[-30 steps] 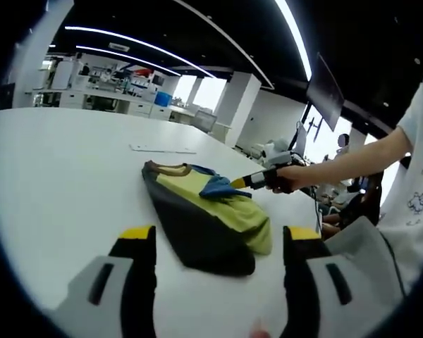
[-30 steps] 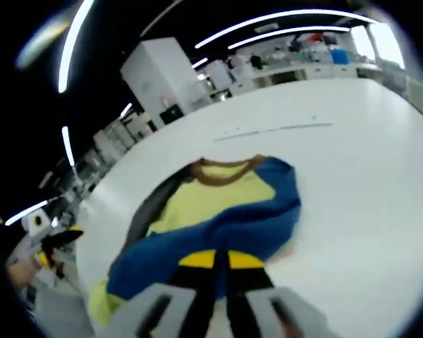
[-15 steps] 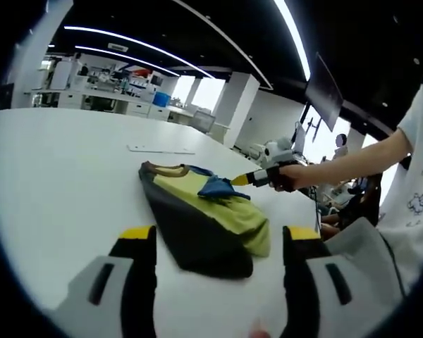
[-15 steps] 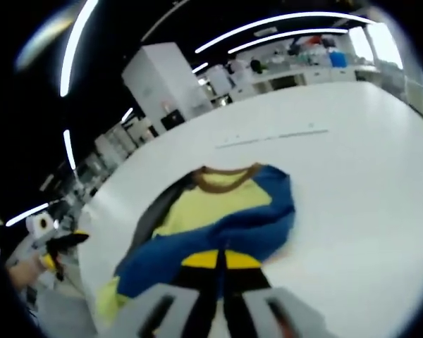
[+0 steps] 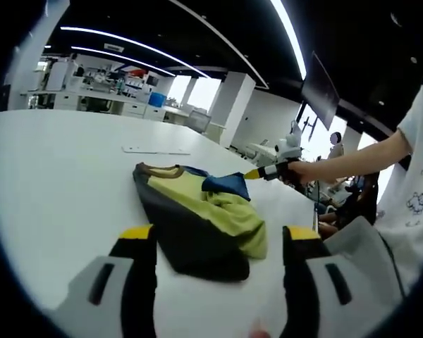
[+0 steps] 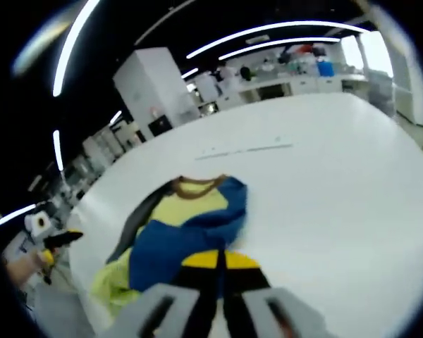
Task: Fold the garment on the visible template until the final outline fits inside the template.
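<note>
A yellow-green garment (image 5: pixel 222 215) with a dark side panel, a brown collar and a blue sleeve (image 5: pixel 228 184) lies bunched on the white table (image 5: pixel 56 169). My right gripper (image 5: pixel 254 173) comes in from the right, shut on the blue sleeve and holding it just above the garment. In the right gripper view its jaws (image 6: pixel 218 259) are closed on the blue cloth (image 6: pixel 176 243), with the yellow body (image 6: pixel 187 209) beyond. My left gripper (image 5: pixel 220 234) stands open just short of the garment's near edge, with nothing between its jaws.
A thin pale line (image 5: pixel 155 150) runs across the table beyond the collar, also visible as a line (image 6: pixel 247 149) in the right gripper view. A person's arm (image 5: pixel 352 160) reaches in from the right. Desks and shelving (image 5: pixel 106 98) stand behind the table.
The right gripper has pulled the blue sleeve up and away to the right, off the yellow body. The garment has shifted slightly. The left gripper has stayed open in place.
</note>
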